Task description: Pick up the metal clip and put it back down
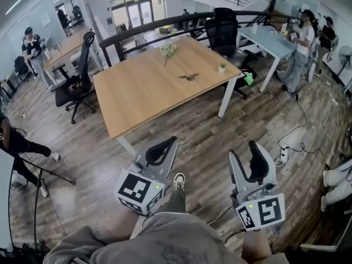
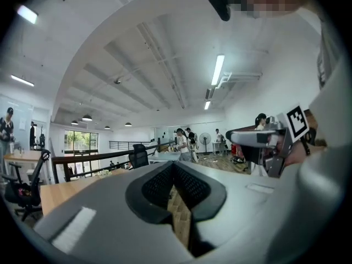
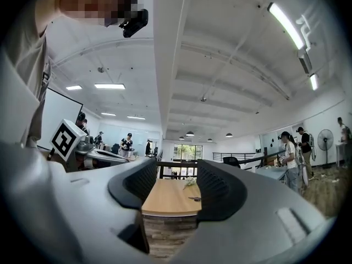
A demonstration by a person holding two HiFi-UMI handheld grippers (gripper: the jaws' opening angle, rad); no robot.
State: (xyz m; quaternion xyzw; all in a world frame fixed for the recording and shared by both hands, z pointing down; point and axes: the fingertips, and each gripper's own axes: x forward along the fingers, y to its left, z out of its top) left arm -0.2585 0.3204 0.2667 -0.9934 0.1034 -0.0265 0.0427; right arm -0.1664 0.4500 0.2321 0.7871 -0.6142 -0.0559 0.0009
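Observation:
The small dark metal clip [image 1: 188, 77] lies on the far right part of the wooden table [image 1: 137, 100]. In the right gripper view the clip [image 3: 195, 198] shows far off on the table [image 3: 165, 199], framed between the jaws. Both grippers are held level over the floor, well short of the table's near edge. My left gripper [image 1: 171, 141] has its pads meeting at the tips [image 2: 174, 166], with nothing between them. My right gripper [image 1: 243, 149] stands open [image 3: 177, 166] and empty.
A black office chair [image 1: 80, 81] stands left of the table and another [image 1: 223, 32] behind it. A flower sprig [image 1: 168, 49] and a small potted plant [image 1: 222, 67] sit on the table. A power strip with cables [image 1: 283, 154] lies on the floor at right. Several people stand around.

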